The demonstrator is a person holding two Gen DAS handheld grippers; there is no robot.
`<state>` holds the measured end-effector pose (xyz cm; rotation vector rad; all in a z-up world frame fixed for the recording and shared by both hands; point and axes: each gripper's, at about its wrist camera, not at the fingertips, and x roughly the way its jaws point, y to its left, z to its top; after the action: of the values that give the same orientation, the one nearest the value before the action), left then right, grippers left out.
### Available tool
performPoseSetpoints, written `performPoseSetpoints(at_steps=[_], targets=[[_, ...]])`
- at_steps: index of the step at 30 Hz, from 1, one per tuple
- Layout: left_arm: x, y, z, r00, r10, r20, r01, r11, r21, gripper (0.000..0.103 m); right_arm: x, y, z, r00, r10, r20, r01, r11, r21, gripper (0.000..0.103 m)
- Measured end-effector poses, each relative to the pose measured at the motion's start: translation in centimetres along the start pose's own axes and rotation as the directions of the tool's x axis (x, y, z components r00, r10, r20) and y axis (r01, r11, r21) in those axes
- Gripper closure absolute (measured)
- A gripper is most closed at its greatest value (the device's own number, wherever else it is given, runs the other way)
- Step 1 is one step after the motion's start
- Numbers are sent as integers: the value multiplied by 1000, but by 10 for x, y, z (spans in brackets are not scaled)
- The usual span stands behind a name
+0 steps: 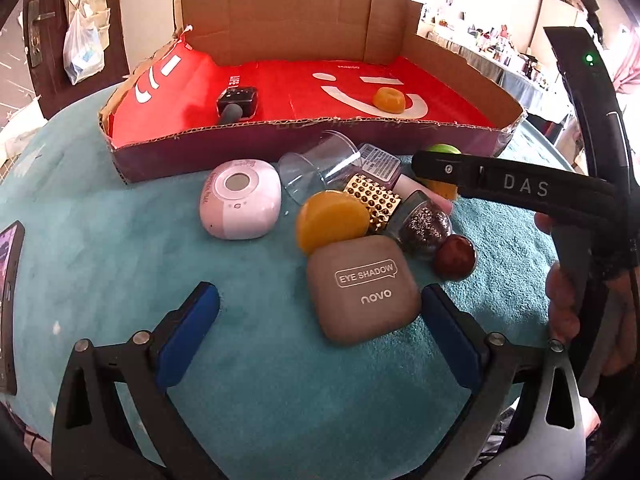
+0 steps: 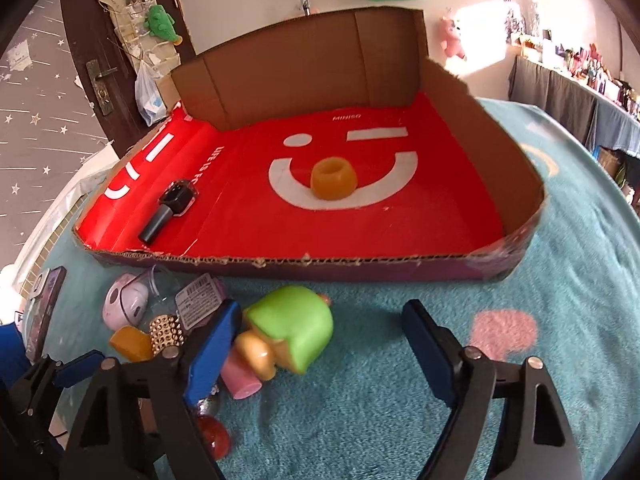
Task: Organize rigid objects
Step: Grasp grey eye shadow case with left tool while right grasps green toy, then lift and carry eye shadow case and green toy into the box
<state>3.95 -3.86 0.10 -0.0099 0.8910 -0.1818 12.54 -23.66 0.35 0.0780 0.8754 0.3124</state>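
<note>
A cardboard tray (image 1: 280, 142) with a red lining holds a black watch-like device (image 1: 236, 103) and an orange cup (image 1: 389, 100). In front of it on the teal cloth lies a pile: a grey eye shadow case (image 1: 362, 288), an orange block (image 1: 332, 220), a pink round case (image 1: 240, 200), a clear cup (image 1: 320, 164), a gold studded piece (image 1: 374, 198), a glitter jar (image 1: 426, 226) and a red ball (image 1: 456, 258). My left gripper (image 1: 320, 312) is open, its right finger beside the eye shadow case. My right gripper (image 2: 320, 340) is open over a green-capped toy (image 2: 296, 332).
The tray (image 2: 360, 268) shows in the right wrist view with the orange cup (image 2: 334, 180) and black device (image 2: 172, 204). A phone (image 1: 8, 312) lies at the left edge of the cloth. A door with hanging bags stands behind, shelves at the right.
</note>
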Motion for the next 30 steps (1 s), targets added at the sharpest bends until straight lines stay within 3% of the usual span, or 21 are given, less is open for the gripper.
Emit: performPoseSetpoints(at_steps=[5, 7, 14, 17, 22, 30], targets=[[3, -15, 6, 1000, -12, 8, 12, 999, 44, 40, 1, 5, -1, 999, 32, -17, -32, 999, -2, 39], [3, -19, 6, 1000, -8, 9, 7, 998, 57, 47, 1, 7, -2, 999, 47, -23, -47, 999, -2, 53], [-5, -12, 5, 999, -44, 20, 43, 998, 47, 48, -3, 5, -3, 997, 73, -31, -72, 997, 28, 53], [-17, -12, 8, 997, -28, 65, 24, 997, 70, 48, -10, 2, -3, 996, 88, -21, -87, 995, 47, 53], [-40, -7, 22, 989, -11, 148, -1, 997, 79, 48, -30, 4, -1, 994, 108, 24, -109, 993, 45, 53], [-53, 17, 37, 981, 16, 192, -21, 999, 26, 48, -63, 14, 6, 985, 136, 105, -138, 990, 7, 53]])
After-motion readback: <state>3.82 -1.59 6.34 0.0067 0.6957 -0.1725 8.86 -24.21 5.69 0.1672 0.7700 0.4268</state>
